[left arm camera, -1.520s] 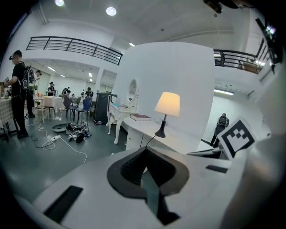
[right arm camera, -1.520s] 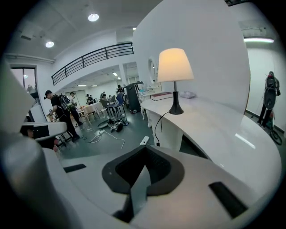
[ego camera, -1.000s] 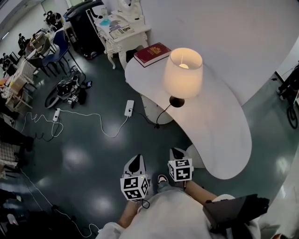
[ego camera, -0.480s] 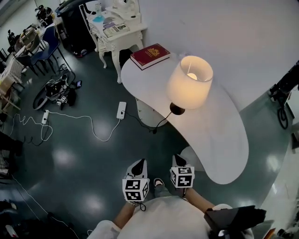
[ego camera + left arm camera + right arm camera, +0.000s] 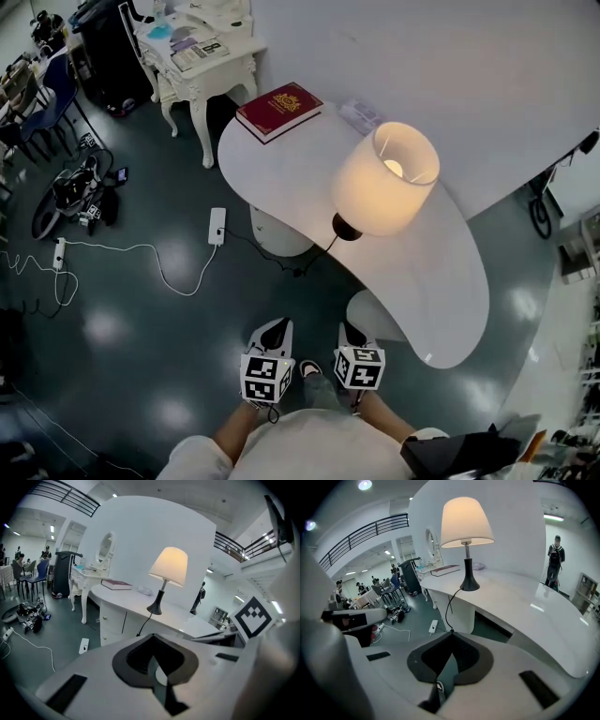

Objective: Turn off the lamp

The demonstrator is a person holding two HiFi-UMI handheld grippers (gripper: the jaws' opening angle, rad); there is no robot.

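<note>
The lamp [image 5: 384, 183] is lit, its cream shade glowing above a black base [image 5: 345, 227] on the white curved table [image 5: 450, 281]. A black cord runs from the base over the table's edge to a white power strip [image 5: 217, 226] on the floor. My left gripper [image 5: 277, 324] and right gripper [image 5: 349, 326] hang low in front of my body, short of the table, both shut and holding nothing. The lamp [image 5: 168, 569] stands ahead in the left gripper view beyond the shut left gripper [image 5: 152, 634]. It is nearer in the right gripper view, the lamp [image 5: 466, 522] above the shut right gripper [image 5: 451, 633].
A red book [image 5: 278, 111] lies at the table's far end. A white dressing table [image 5: 192, 56] stands beyond it. Cables and bags [image 5: 75, 192] lie on the dark floor at the left. White table pedestals [image 5: 375, 319] stand close to my feet. A person with a backpack [image 5: 555, 557] stands far right.
The head view has shifted: the lamp and table now sit further right and nearer, the floor clutter further left. Both grippers stay shut, low in front of my body.
</note>
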